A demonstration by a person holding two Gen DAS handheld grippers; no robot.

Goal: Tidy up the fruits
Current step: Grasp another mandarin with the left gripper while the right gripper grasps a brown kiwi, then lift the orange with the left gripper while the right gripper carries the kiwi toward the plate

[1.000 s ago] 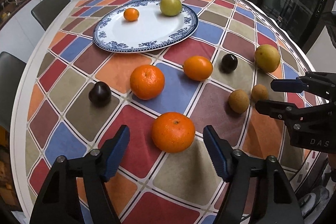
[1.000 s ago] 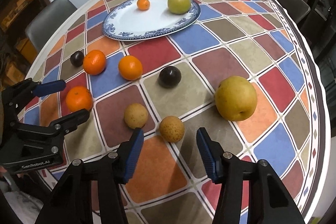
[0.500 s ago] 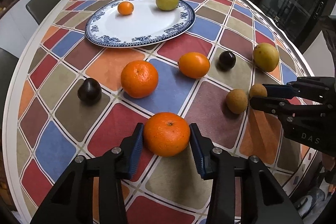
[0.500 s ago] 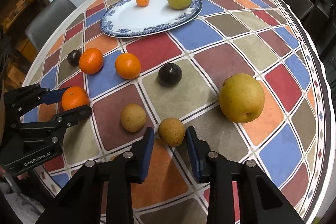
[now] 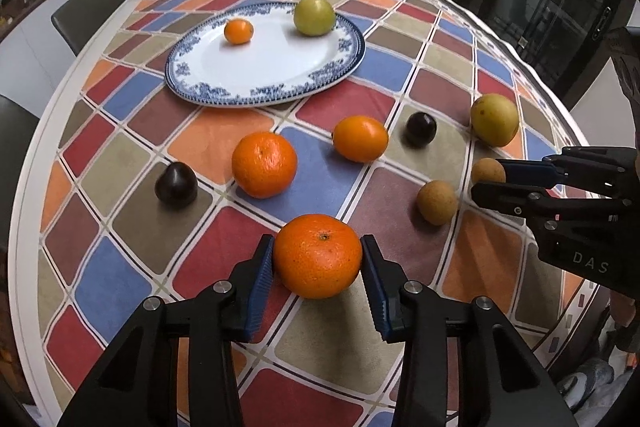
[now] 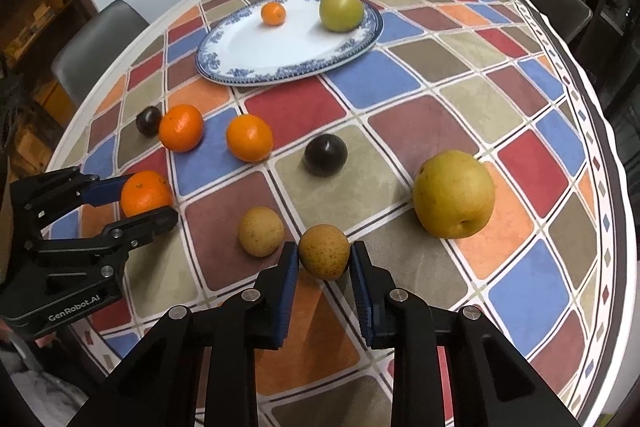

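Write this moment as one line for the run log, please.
left gripper: shut on orange | right gripper: shut on small brown fruit | both fruits on tablecloth

Your left gripper (image 5: 318, 259) has the nearest mandarin (image 5: 318, 255) between its pads, down on the tablecloth (image 5: 328, 183). Off to your right, your right gripper (image 6: 325, 261) sits around a small round fruit (image 6: 324, 257), its twin (image 6: 261, 231) just left of it. Right of that pair lies the pear (image 6: 454, 193). Behind them two plums (image 6: 325, 155) (image 6: 149, 121) flank two more mandarins (image 6: 249, 138) (image 6: 181, 127). Further back sits the plate (image 6: 280, 63), carrying a little mandarin (image 6: 273, 13) and an apple (image 6: 341, 11) to its right.
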